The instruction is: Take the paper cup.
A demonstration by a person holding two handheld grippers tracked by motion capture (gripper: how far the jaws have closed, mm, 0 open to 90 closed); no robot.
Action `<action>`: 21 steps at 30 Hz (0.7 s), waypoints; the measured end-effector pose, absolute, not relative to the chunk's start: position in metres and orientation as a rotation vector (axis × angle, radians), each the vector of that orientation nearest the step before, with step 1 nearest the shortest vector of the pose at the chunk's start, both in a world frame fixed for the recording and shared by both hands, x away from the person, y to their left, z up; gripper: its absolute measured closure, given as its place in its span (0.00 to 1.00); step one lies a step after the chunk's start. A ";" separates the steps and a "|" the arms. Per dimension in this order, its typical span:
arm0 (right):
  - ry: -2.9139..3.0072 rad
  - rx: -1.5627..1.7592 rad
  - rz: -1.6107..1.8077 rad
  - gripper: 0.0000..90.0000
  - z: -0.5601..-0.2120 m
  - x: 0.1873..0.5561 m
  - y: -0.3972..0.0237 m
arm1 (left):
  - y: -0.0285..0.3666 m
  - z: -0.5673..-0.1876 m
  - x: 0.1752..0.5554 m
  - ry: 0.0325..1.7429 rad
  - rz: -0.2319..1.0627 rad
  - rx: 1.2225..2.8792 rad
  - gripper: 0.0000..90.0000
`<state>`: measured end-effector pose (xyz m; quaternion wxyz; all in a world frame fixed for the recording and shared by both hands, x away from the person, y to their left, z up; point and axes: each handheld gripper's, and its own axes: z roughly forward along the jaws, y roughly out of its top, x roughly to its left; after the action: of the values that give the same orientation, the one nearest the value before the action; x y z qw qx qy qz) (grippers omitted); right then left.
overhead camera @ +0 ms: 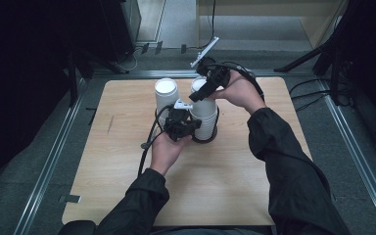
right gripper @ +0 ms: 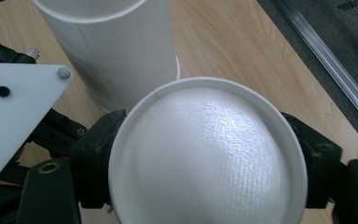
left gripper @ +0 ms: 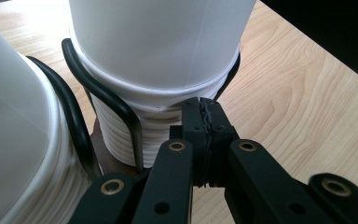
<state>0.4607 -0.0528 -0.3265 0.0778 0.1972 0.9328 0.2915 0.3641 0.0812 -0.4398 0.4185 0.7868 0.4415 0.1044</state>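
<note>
Two stacks of upturned white paper cups stand on the wooden table (overhead camera: 225, 186), each inside a black wire holder (left gripper: 121, 112). My right gripper (overhead camera: 203, 93) comes from above and is shut on the top cup (right gripper: 207, 154) of the right stack (overhead camera: 203, 117), with one finger (right gripper: 98, 149) on each side. My left gripper (left gripper: 200, 116) is shut, its tips pressed against the ribbed rims low on that same stack (left gripper: 158, 60); nothing is visible between its jaws. The left stack (overhead camera: 166, 98) stands just beside it.
The second stack (right gripper: 116, 46) is close behind the gripped cup. The left gripper's grey plate (right gripper: 14, 112) lies right beside the held cup. Metal rails (overhead camera: 49, 156) and dark stands border the table.
</note>
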 end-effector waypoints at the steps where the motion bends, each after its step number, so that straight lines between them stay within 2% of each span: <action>1: 2.793 0.586 0.874 0.28 -0.326 0.461 -0.053 | 0.081 -0.440 0.364 1.105 0.265 1.977 1.00; 21: 2.735 0.618 0.964 0.28 -0.254 0.452 -0.067 | 0.084 -0.438 0.365 1.091 0.250 2.003 0.99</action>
<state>0.4518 -0.0669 -0.2537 0.0884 0.2076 0.9188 0.3239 0.3655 0.0843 -0.4380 0.4109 0.7959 0.4335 0.0992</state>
